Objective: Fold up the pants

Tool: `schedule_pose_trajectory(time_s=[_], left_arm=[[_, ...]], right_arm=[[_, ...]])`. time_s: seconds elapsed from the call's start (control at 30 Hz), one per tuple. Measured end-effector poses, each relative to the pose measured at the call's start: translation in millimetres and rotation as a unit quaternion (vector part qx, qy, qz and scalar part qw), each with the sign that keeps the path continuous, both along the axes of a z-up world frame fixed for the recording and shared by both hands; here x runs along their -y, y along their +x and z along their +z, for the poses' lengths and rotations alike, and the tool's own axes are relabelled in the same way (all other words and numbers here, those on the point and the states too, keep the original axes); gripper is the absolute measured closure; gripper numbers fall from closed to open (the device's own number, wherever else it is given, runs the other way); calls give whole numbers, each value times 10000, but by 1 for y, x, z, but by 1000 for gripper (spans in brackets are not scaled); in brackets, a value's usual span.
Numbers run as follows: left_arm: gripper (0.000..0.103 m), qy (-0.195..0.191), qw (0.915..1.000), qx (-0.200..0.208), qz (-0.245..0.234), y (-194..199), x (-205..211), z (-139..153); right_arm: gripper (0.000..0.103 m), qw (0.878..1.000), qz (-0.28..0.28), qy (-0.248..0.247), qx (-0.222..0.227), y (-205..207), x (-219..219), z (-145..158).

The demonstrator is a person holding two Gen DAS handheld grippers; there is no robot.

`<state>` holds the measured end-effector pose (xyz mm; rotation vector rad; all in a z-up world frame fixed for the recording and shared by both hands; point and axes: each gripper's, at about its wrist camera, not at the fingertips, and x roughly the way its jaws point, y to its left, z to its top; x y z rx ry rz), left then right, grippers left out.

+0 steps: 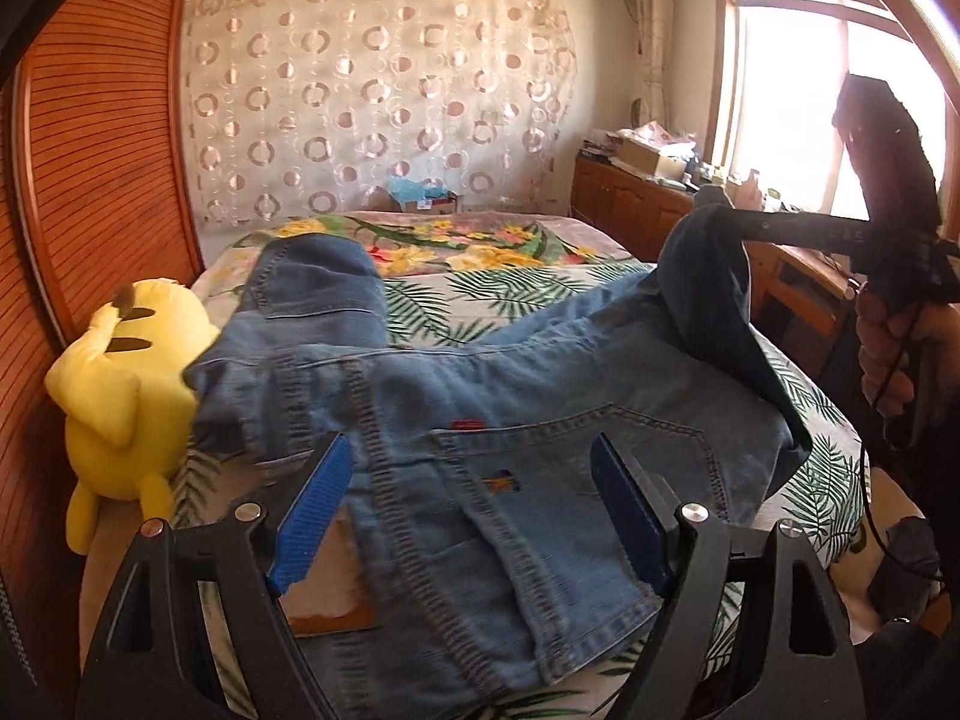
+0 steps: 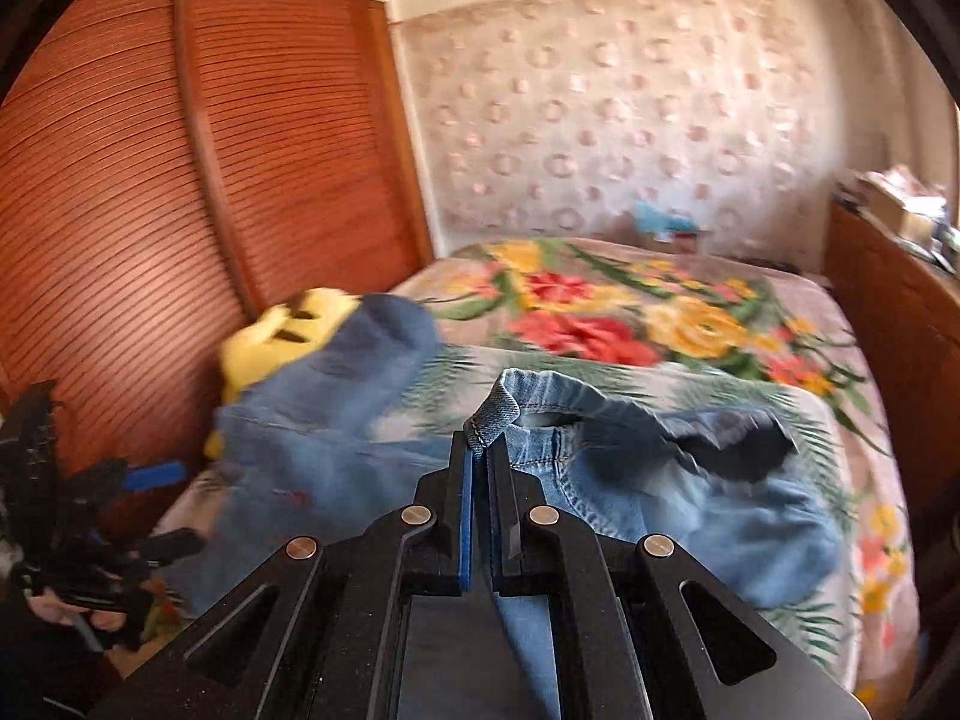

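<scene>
- While the jeans [image 1: 480,420] lay spread on the bed [image 1: 828,468], just beside the yellow plush toy [image 1: 120,396], the right gripper [image 2: 483,450] had its jaws clamped tight on a hem fold, lifting that leg clear of the toy.
- The left gripper [image 1: 474,516] hovered wide open over the back pocket, on the side away from the toy, holding nothing.
- With only a sliver of denim pinched, the hem might have slipped free.
- Unpinned, the jeans could have dragged toward the toy and bunched.
</scene>
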<state>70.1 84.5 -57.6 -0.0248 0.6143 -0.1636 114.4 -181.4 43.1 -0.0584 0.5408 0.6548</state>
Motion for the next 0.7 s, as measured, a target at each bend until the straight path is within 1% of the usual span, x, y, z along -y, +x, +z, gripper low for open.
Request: schedule_pose_trajectory(time_s=[0.03,0.13,0.27,0.3,0.37,0.43,0.57,0.6,0.7], left_arm=[[21,-11,10000,13,51,-3,-6,1],[21,-48,9997,41,218,-8,-23,3],[21,-79,9992,82,380,-13,-39,4],[21,-87,9991,88,410,-13,-42,3],[21,-110,9989,91,445,-13,-45,3],[21,-124,9989,92,444,-12,-44,2],[21,-156,9993,62,325,-7,-37,0],[21,-155,9995,45,280,-5,-34,-1],[21,-152,9998,-19,109,-2,-20,-4]], right_arm=[[99,9997,242,38,-23,-8,-14,4],[99,9970,759,-76,120,-34,-49,13],[99,9942,1060,-172,-13,-47,-67,13],[99,9941,1071,-194,-51,-46,-67,12],[92,9944,1000,-345,-67,-43,-65,11],[80,9947,911,-467,-12,-39,-62,12],[71,9958,785,-455,72,-27,-63,23],[70,9962,736,-465,87,-23,-64,22],[69,9970,536,-559,81,-19,-61,13]])
